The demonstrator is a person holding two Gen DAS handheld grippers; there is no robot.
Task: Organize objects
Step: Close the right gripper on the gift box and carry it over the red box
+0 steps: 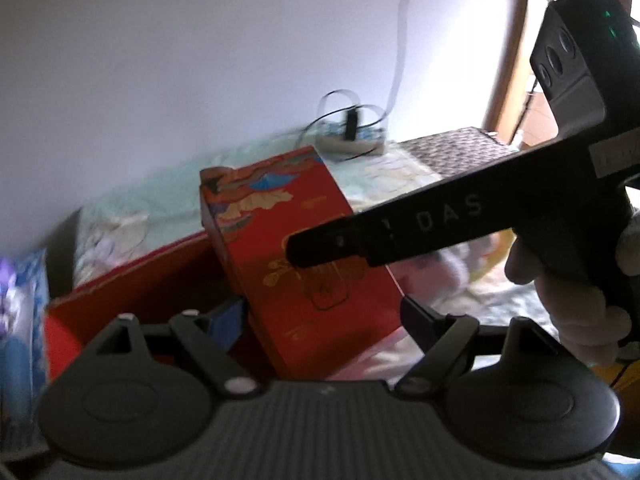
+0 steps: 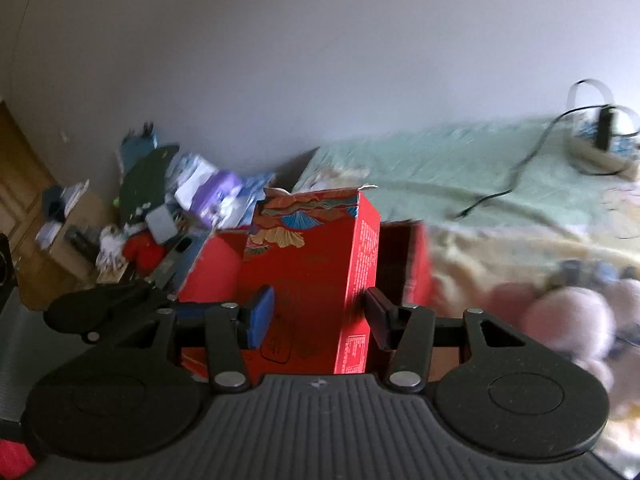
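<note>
Ridged grey housing of the right tongs (image 2: 316, 312) is filling the foreground, and a tall red box (image 2: 312, 272) printed with fan patterns is being held upright between their two fingers, the blue pad (image 2: 262, 316) lying against its front face and the black finger set at its narrow text-covered side; whether both pads are pressing is left unclear by the blur. A larger open red carton (image 2: 404, 256) is being seen directly behind the box, beyond the fingertips. Clutter of packets and a purple pack (image 2: 216, 192) is being shown far to the left of these tongs, against the wall. A bed with a pale green cover (image 2: 440, 168) is stretching away to the right, a black cable (image 2: 516, 176) and a power strip (image 2: 600, 156) lying on it well beyond the tongs.

From the left tongs (image 1: 324, 316), the same red box (image 1: 304, 264) is being framed between fingers standing apart at its two sides; contact cannot be made out. Across and above them, the right-hand tool's black finger (image 1: 400, 236) is being laid over the box, gripped by a white-gloved hand (image 1: 580, 308) at the right.
</note>
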